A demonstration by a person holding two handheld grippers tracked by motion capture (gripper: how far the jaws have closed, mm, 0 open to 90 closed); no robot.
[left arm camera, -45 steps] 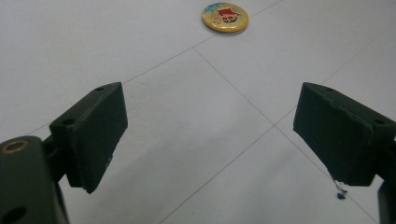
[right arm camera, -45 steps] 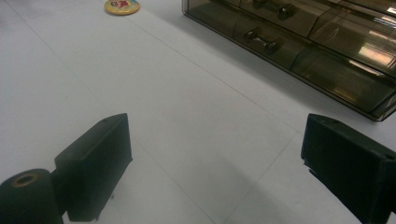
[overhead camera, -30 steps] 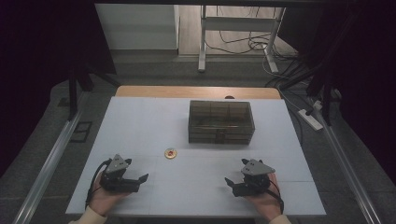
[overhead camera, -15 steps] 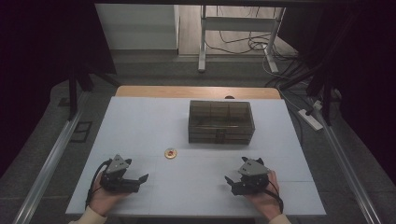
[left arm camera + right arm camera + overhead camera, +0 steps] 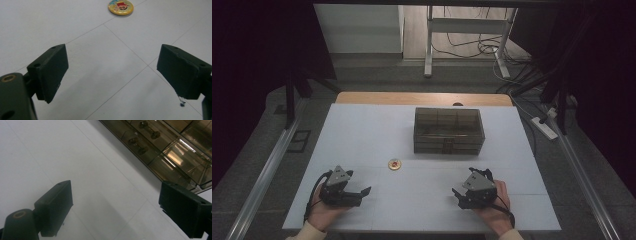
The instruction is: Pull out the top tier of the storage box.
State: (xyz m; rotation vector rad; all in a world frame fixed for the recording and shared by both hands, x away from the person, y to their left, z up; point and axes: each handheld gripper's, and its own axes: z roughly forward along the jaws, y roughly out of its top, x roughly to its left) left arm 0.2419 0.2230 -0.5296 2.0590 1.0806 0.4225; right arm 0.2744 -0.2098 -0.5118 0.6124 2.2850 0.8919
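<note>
High view: the badge (image 5: 395, 164) lies flat on the white table (image 5: 362, 130), near its middle and in front of the box's left corner. It sits ahead of and to the right of the left tool (image 5: 362, 192), apart from it, and well apart from the right tool (image 5: 456, 194), to that tool's left.

In the left gripper view the badge (image 5: 121, 6) appears at the top edge, beyond the gap between the two black jaws. It is a small round disc with a yellow rim and a cartoon figure in red on a light blue ground. No writing on it can be read.

The left tool (image 5: 110, 72) is released, jaws wide apart, nothing between them. The right tool (image 5: 115, 205) is likewise released and empty.

The box (image 5: 449, 130) is a clear, brownish compartment case standing behind the badge; the right gripper view shows its latches and dividers (image 5: 175, 150).
</note>
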